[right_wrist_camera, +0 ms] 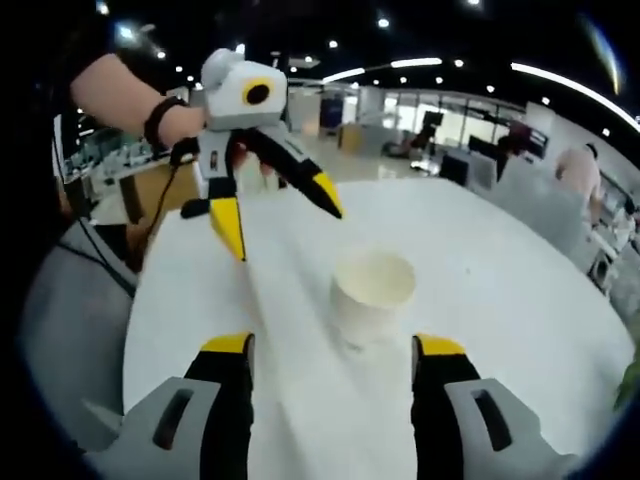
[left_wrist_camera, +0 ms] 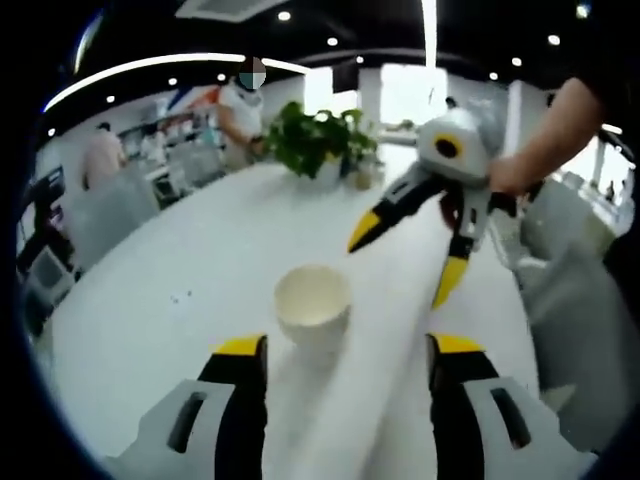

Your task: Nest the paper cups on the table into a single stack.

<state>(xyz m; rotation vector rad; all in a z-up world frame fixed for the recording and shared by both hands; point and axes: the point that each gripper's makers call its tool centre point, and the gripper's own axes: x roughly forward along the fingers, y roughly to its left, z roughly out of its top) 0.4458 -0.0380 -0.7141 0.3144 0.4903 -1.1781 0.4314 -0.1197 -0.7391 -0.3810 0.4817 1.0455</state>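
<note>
One paper cup (left_wrist_camera: 313, 305) on the white desk (left_wrist_camera: 150, 320), upright, mouth open; same single cup (right_wrist_camera: 372, 297) in the right gripper view. No second cup visible on the desk surface in view.

Two grippers: left gripper (left_wrist_camera: 348, 350) with two yellow-tipped jaws spread, right gripper (right_wrist_camera: 328, 350) likewise with two yellow-tipped jaws spread; each also seen opposite from the other's camera, jaws parted.

One potted plant (left_wrist_camera: 318, 140) toward the far edge of the desk.

Two forearms of the person holding the grippers, one per view; one dark wristband (right_wrist_camera: 157, 122).

At least two people standing beyond the desk's far edge in the left gripper view, blurred.
</note>
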